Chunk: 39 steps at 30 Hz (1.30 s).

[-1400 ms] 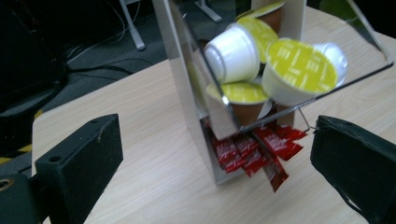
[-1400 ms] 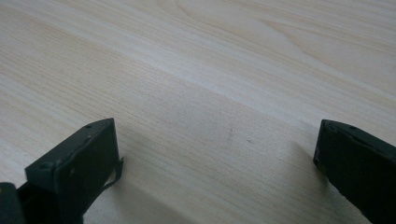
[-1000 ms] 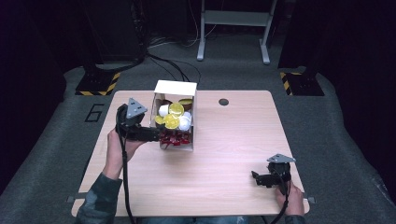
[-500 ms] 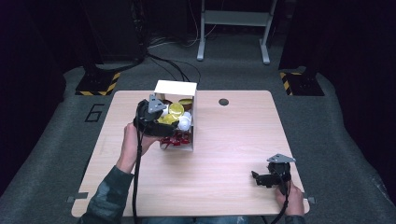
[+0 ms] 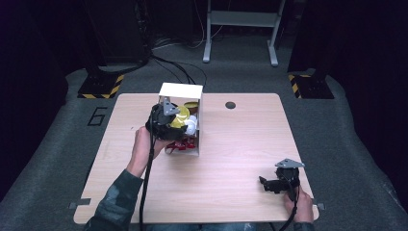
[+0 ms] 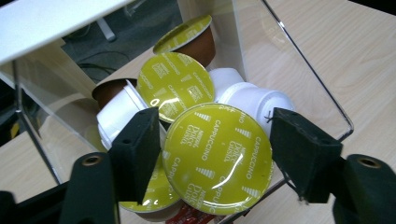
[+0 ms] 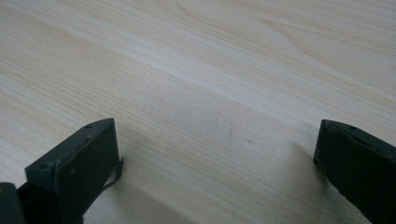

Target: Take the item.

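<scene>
A white box [image 5: 181, 90] with clear walls [image 6: 299, 56] stands at the table's back middle. It holds several coffee capsules with yellow-green lids and white or brown bodies. Red items [image 5: 184, 143] lie at its near end. My left gripper [image 5: 169, 120] reaches into the box from the left. Its jaws stand open on either side of a yellow-lidded capsule marked cappuccino [image 6: 217, 156], close to its rim. A second yellow lid [image 6: 176, 84] lies just behind. My right gripper [image 5: 268, 184] rests open near the table's front right corner, with bare wood [image 7: 217, 93] between its jaws.
The wooden table [image 5: 250, 144] has a round dark hole [image 5: 230, 105] near its back edge. Behind the table, cables [image 5: 178, 67] run across the grey floor mat, beside a metal stand [image 5: 240, 29] and striped black-yellow feet [image 5: 101, 86].
My left gripper has moved right from beside the box into its open side and now straddles the top capsule. The right gripper has stayed put.
</scene>
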Each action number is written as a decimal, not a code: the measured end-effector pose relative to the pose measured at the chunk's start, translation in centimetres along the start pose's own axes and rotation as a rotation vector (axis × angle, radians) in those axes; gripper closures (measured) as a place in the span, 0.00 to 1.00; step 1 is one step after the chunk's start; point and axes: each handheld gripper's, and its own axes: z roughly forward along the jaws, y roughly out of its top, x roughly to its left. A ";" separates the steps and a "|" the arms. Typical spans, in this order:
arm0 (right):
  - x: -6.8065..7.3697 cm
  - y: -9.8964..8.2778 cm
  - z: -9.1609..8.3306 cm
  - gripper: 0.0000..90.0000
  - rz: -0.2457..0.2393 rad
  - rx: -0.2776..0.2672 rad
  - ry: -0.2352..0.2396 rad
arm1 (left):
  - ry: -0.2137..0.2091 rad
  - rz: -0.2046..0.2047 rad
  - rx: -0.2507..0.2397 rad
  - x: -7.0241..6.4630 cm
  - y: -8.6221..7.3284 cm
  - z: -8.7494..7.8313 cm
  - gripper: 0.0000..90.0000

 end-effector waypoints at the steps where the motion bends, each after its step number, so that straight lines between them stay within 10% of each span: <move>1: 0.0 0.0 0.0 0.00 0.000 0.000 0.000 | 0.000 0.003 -0.002 0.0 -0.1 0.1 0.42; 39: 0.0 0.0 0.0 0.00 -0.001 0.000 0.000 | 0.003 0.004 -0.113 0.9 0.4 -3.0 0.45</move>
